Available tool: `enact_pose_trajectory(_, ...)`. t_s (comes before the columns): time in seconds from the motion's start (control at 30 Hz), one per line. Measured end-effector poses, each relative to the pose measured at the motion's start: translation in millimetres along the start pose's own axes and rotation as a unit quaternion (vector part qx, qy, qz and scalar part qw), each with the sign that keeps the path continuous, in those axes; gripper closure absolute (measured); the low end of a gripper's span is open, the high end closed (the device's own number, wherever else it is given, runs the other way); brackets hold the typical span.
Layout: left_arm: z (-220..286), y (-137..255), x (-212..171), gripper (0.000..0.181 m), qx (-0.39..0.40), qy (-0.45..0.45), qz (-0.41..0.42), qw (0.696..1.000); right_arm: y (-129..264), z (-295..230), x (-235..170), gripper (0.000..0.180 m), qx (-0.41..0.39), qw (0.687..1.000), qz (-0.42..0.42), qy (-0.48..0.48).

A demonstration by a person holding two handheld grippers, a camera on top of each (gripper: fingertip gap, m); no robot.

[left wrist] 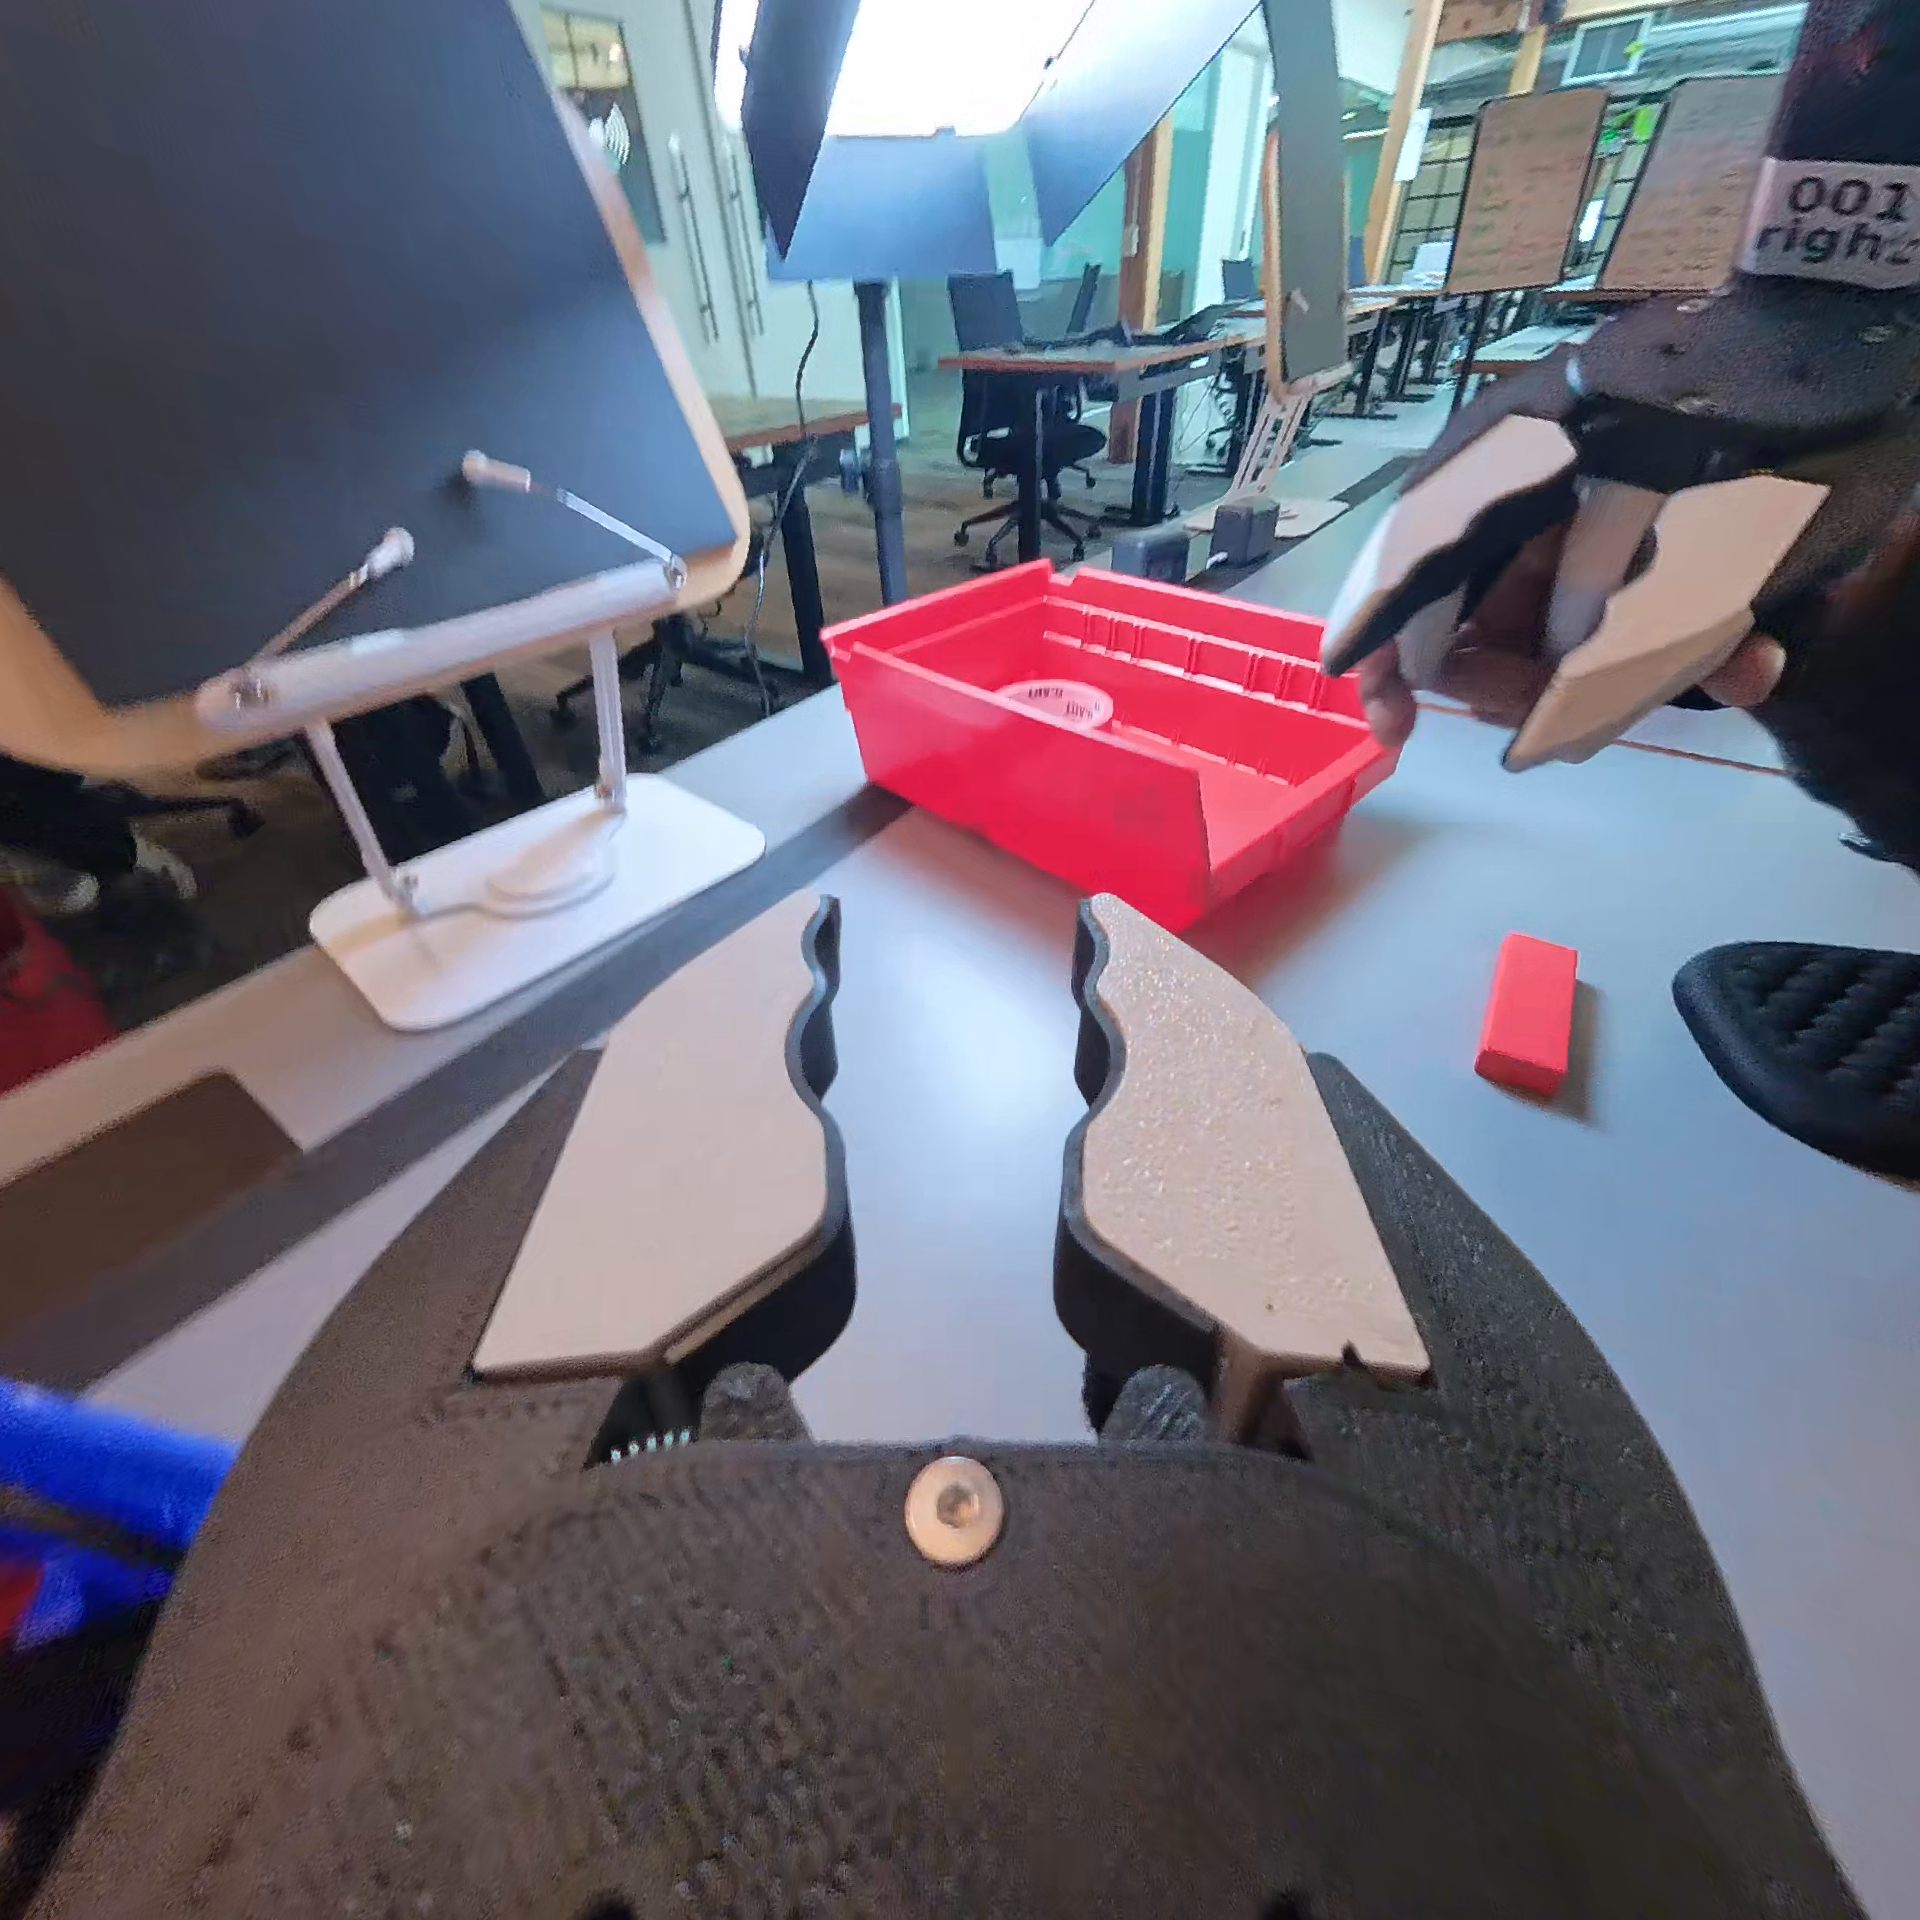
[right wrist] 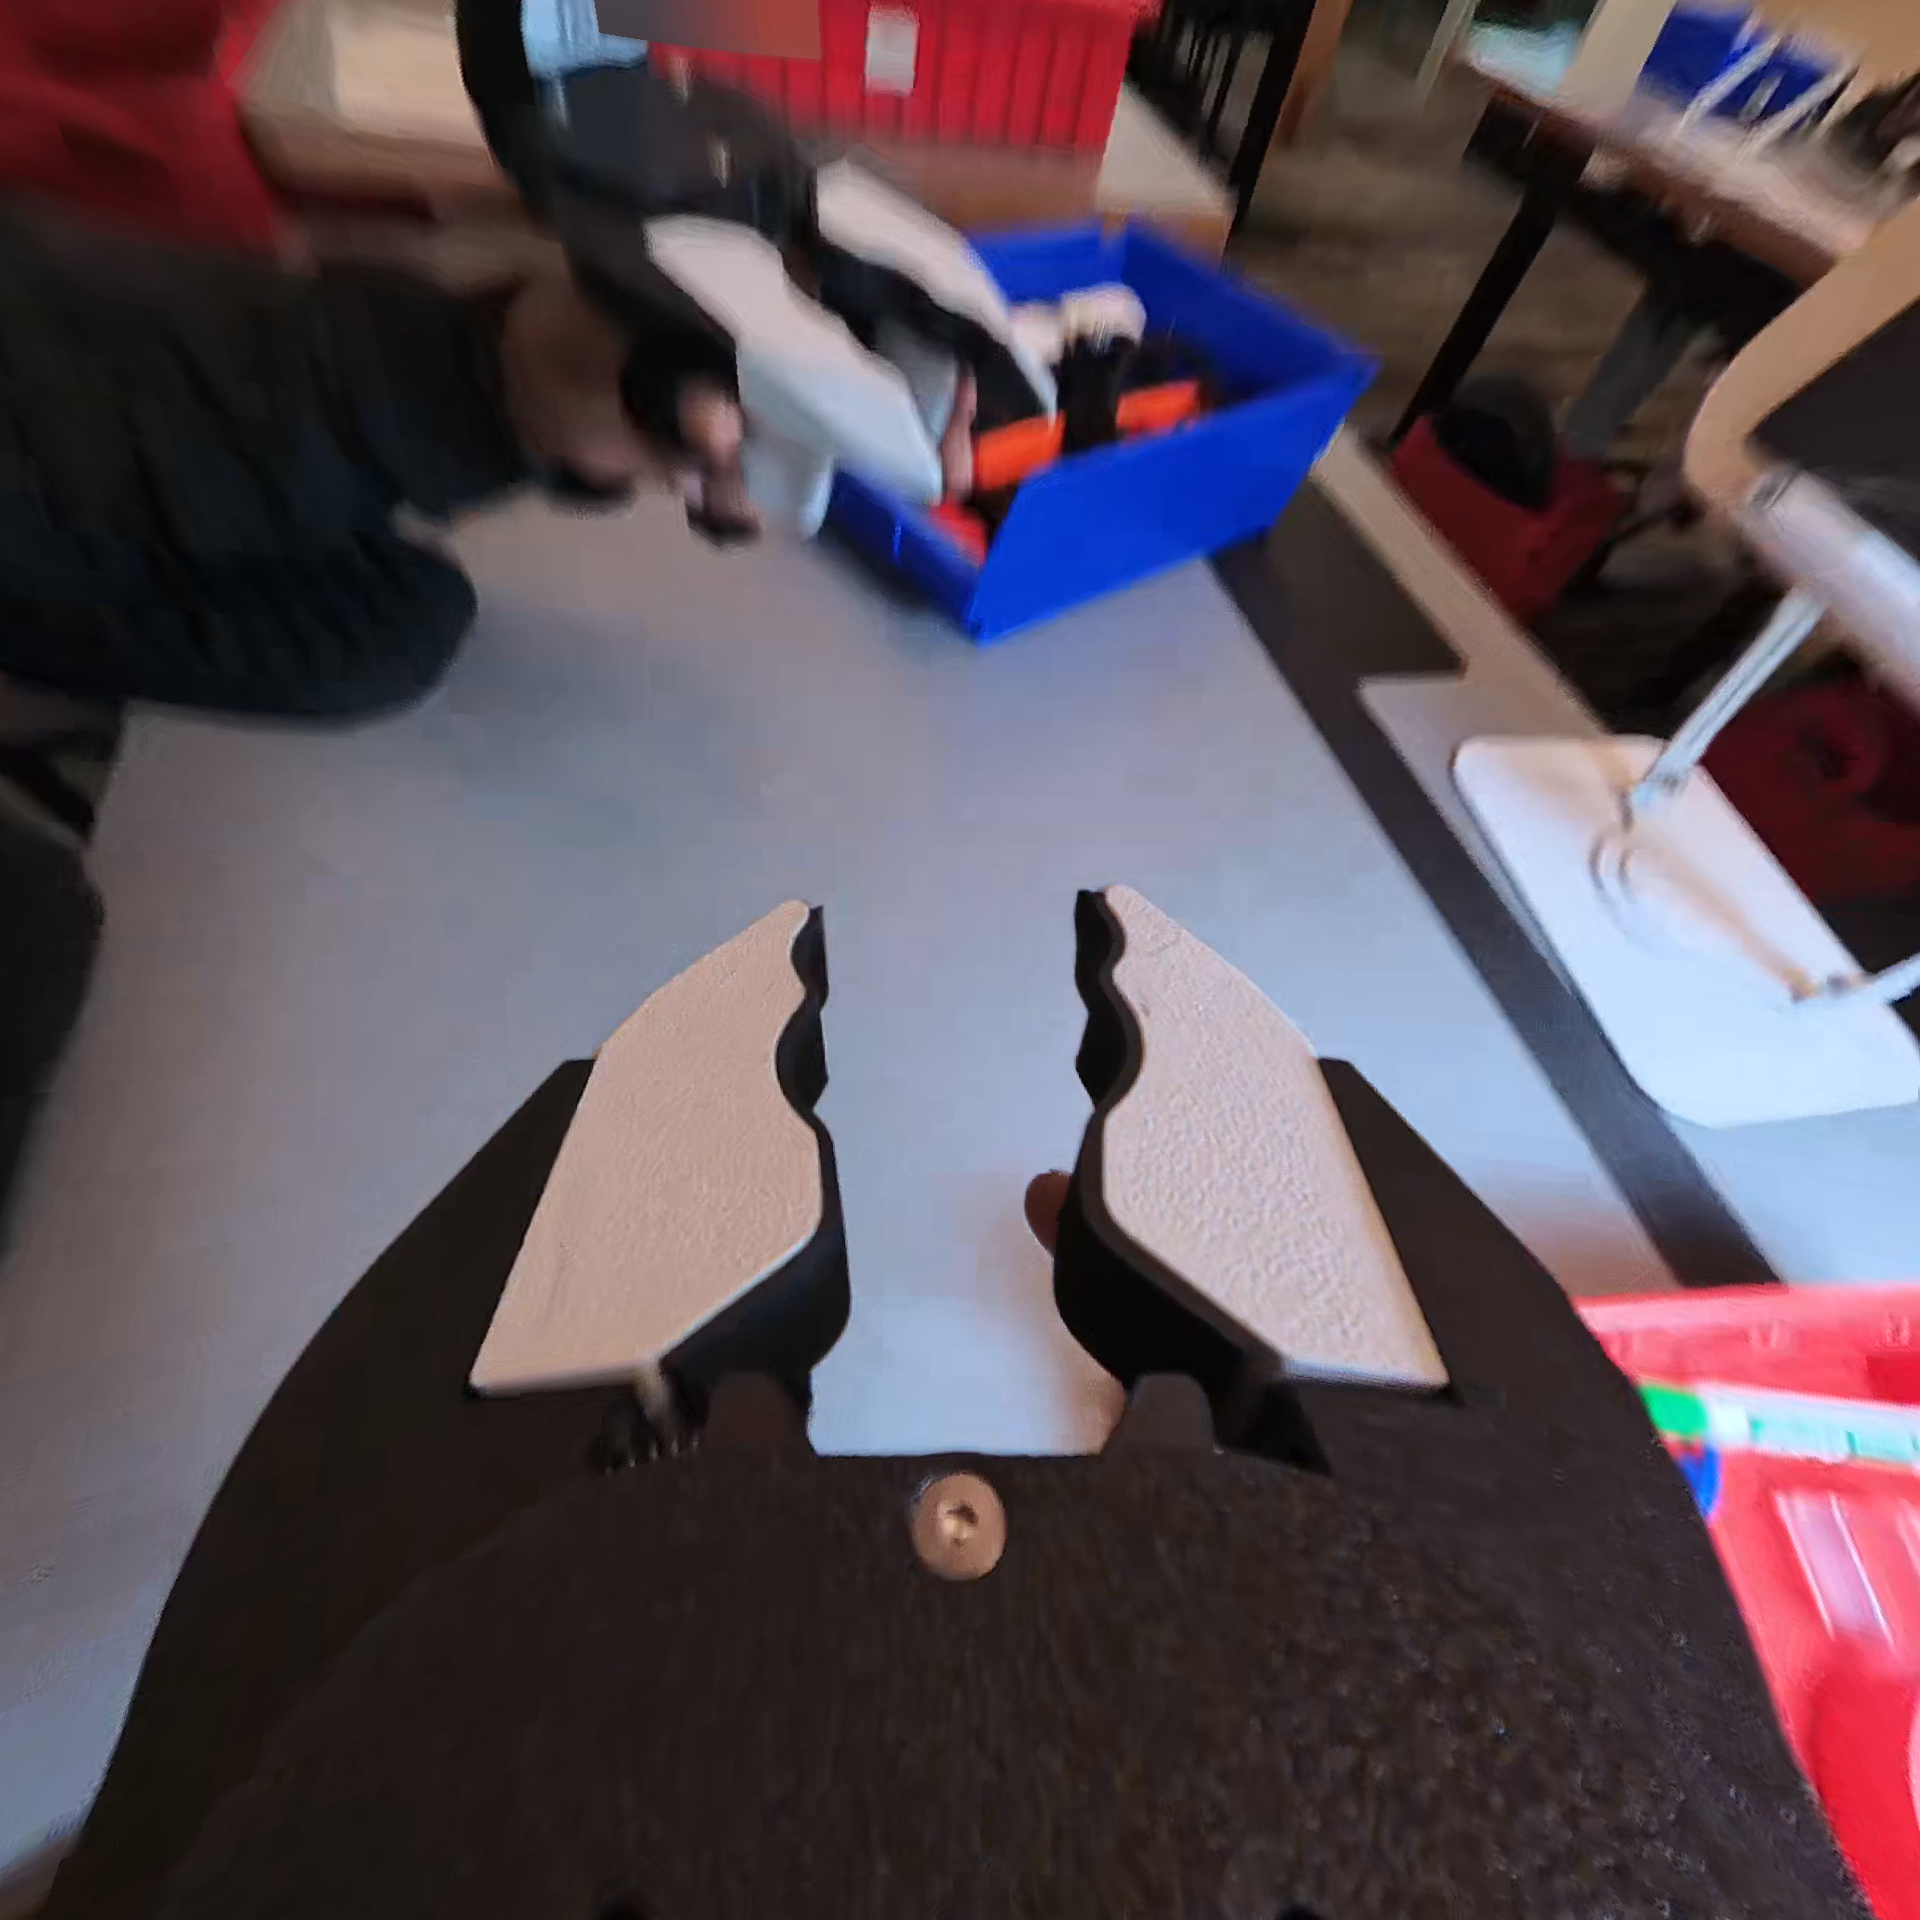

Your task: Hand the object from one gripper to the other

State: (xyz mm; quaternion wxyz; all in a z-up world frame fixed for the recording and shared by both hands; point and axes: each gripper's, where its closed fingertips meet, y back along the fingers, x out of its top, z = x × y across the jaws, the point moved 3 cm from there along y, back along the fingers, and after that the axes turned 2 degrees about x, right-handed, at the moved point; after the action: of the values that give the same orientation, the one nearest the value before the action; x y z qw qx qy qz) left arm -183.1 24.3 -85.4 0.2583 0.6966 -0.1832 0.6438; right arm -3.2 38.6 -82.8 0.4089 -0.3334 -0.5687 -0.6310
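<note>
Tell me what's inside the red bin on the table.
In the left wrist view, the red bin holds one round white thing, perhaps a lid or tape roll, on its floor. The near wall hides the front floor, so anything lying there can't be seen.
</note>
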Motion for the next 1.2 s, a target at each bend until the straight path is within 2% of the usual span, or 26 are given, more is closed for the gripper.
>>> enact_pose_trajectory(0.1,4,26,-26,0.136,0.012,0.007,-0.019,1.0,17,-20,-61,0.13,0.011,0.993,-0.113,0.015)
enact_pose_trajectory(0.2,15,52,-48,0.136,0.008,0.008,-0.038,0.999,39,-40,-120,0.128,0.032,0.979,-0.201,-0.011)
enact_pose_trajectory(0.37,31,77,-76,0.136,0.008,-0.015,-0.066,0.998,66,-52,-183,0.127,0.019,0.952,-0.305,-0.035)
enact_pose_trajectory(0.43,36,79,-88,0.136,0.006,-0.02,-0.073,0.997,67,-53,-195,0.135,0.018,0.945,-0.324,-0.04)
enact_pose_trajectory(0.47,36,77,-94,0.137,0.006,-0.021,-0.077,0.997,65,-53,-199,0.147,0.022,0.943,-0.329,-0.04)
enact_pose_trajectory(0.57,42,70,-103,0.136,-0.013,-0.012,-0.087,0.996,51,-52,-183,0.148,0.022,0.955,-0.294,-0.029)
enact_pose_trajectory(0.7,54,60,-104,0.136,-0.048,-0.012,-0.094,0.994,19,-49,-135,0.148,0.0,0.976,-0.216,0.027)
enact_pose_trajectory(0.8,67,46,-103,0.134,-0.082,-0.002,-0.105,0.991,-12,-46,-103,0.148,-0.014,0.982,-0.174,0.067)
enact_pose_trajectory(0.87,73,31,-101,0.132,-0.092,-0.027,-0.116,0.989,-33,-41,-83,0.148,-0.019,0.985,-0.151,0.086)
enact_pose_trajectory(0.93,79,14,-97,0.128,-0.098,-0.071,-0.136,0.983,-53,-31,-66,0.148,-0.05,0.982,-0.141,0.112)
enact_pose_trajectory(1.0,74,-7,-96,0.125,-0.074,-0.165,-0.169,0.969,-70,-24,-55,0.148,-0.071,0.978,-0.138,0.137)
enact_pose_trajectory(1.1,41,-39,-112,0.116,0.001,-0.339,-0.23,0.912,-93,-17,-55,0.148,-0.093,0.974,-0.143,0.149)
enact_pose_trajectory(1.17,34,-52,-127,0.117,-0.004,-0.362,-0.245,0.899,-107,-13,-67,0.148,-0.113,0.971,-0.15,0.149)
enact_pose_trajectory(1.2,34,-55,-132,0.124,-0.003,-0.364,-0.233,0.902,-112,-11,-75,0.148,-0.123,0.969,-0.149,0.152)
